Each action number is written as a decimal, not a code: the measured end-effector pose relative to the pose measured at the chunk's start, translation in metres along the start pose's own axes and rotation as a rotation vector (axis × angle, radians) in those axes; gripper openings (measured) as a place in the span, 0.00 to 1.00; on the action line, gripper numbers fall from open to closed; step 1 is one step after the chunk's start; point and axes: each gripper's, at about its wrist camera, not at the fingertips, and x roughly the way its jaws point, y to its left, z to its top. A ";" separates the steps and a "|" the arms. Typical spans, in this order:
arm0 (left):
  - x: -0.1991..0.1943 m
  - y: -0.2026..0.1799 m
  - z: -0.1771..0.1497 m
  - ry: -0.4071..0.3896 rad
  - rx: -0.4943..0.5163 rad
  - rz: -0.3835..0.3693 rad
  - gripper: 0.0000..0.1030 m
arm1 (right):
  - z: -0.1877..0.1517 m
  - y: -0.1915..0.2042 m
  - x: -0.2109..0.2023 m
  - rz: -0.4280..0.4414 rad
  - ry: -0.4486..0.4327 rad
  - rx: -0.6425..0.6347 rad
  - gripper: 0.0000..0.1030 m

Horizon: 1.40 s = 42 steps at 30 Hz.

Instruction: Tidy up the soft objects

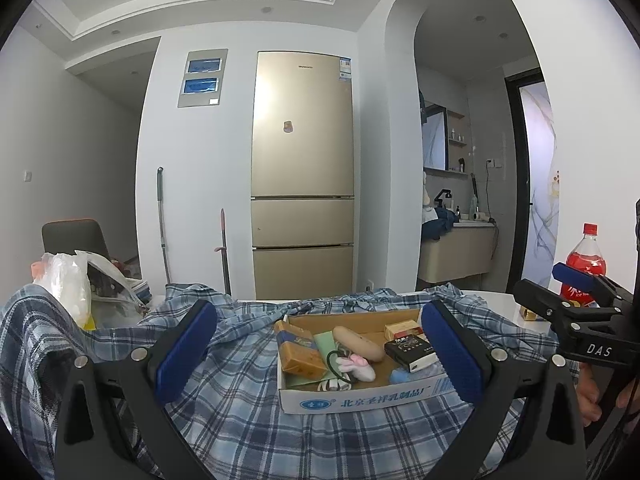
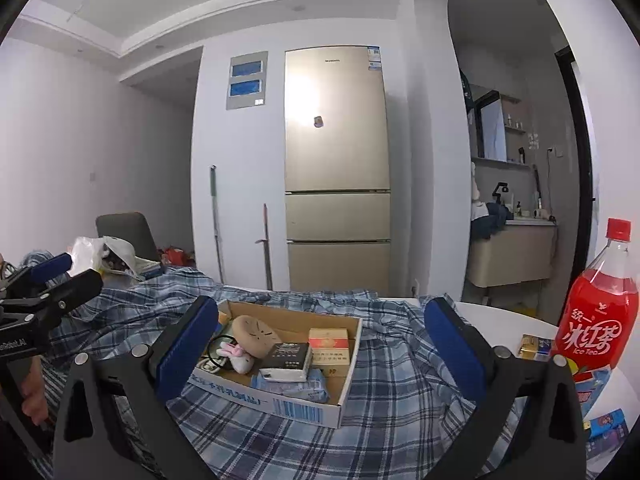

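Left gripper (image 1: 318, 354) spread wide, empty; right gripper (image 2: 322, 350) same. Cardboard box (image 1: 362, 398) between both sets of fingers, on plaid cloth (image 1: 248, 432).

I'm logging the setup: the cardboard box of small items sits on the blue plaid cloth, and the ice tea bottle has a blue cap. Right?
Not quite. The ice tea bottle has a red cap, clearest in the right wrist view. The rest holds: the cardboard box of small items sits on the blue plaid cloth.
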 end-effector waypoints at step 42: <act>0.008 -0.002 -0.003 0.024 0.009 -0.017 1.00 | 0.000 0.002 -0.002 -0.026 0.007 -0.010 1.00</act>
